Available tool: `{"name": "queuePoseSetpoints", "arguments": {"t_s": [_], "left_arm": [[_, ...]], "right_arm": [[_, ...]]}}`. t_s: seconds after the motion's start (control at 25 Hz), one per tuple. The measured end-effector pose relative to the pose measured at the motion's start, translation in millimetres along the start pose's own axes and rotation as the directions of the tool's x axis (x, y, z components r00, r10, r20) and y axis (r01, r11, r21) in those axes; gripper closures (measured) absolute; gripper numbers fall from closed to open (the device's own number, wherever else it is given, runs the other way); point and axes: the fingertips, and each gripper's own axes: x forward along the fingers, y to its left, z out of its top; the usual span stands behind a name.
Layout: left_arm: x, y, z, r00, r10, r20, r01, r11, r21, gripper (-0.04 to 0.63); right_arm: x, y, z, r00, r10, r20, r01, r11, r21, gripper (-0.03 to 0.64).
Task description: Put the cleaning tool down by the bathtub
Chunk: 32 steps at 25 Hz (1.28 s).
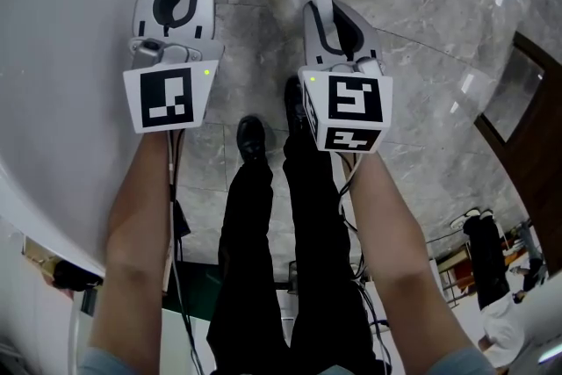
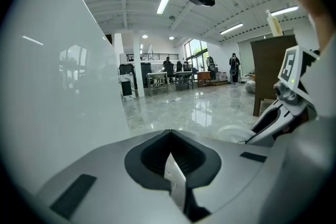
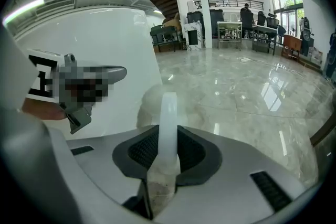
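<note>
Head view looks down; all share floor (image 1: pixel 439 4)

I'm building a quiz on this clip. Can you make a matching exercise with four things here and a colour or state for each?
1. left gripper
2. right gripper
3. bathtub
4. floor

A. grey marble
B. jaws together, nothing held
C. glossy white
D. shut on the cleaning tool

Pairs: 1-B, 2-D, 3-C, 4-A
</note>
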Motion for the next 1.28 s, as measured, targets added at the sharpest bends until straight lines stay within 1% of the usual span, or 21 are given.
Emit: {"name": "queuePoseSetpoints", "arguments": {"t_s": [0.12, 0.24, 0.4, 0.48, 0.64, 1.04, 1.28], "left_arm": [[12, 10, -3, 1.000, 0.008, 0.001, -0.008, 1.000, 0.007, 0.580], [28, 27, -10, 0.999, 0.036, -0.003, -0.035, 0.999, 0.020, 0.580], [45, 43, -10, 0.999, 0.050, 0.017, -0.051, 0.998, 0.038, 0.580], [48, 42, -9, 0.999, 0.043, 0.029, -0.044, 0.998, 0.044, 0.580], [52, 36, -14, 0.999, 0.027, 0.043, -0.028, 0.999, 0.030, 0.580], [59, 33, -25, 0.998, 0.027, 0.052, -0.028, 0.999, 0.024, 0.580], [62, 32, -39, 0.998, 0.031, 0.053, -0.032, 0.999, 0.017, 0.580]], "right_arm": [[9, -3, 5, 1.000, -0.003, 0.005, 0.003, 1.000, -0.003, 0.522], [17, -4, 8, 1.000, -0.005, 0.006, 0.005, 1.000, -0.004, 0.522], [26, 0, 9, 1.000, -0.003, 0.009, 0.003, 1.000, -0.004, 0.522], [30, 0, 9, 1.000, -0.005, 0.014, 0.005, 1.000, 0.002, 0.522], [39, 2, 5, 1.000, -0.006, 0.013, 0.006, 1.000, 0.008, 0.522], [53, -2, -3, 1.000, -0.013, 0.007, 0.013, 1.000, 0.010, 0.522], [64, -3, -14, 1.000, -0.014, -0.005, 0.014, 1.000, 0.009, 0.521]]}}
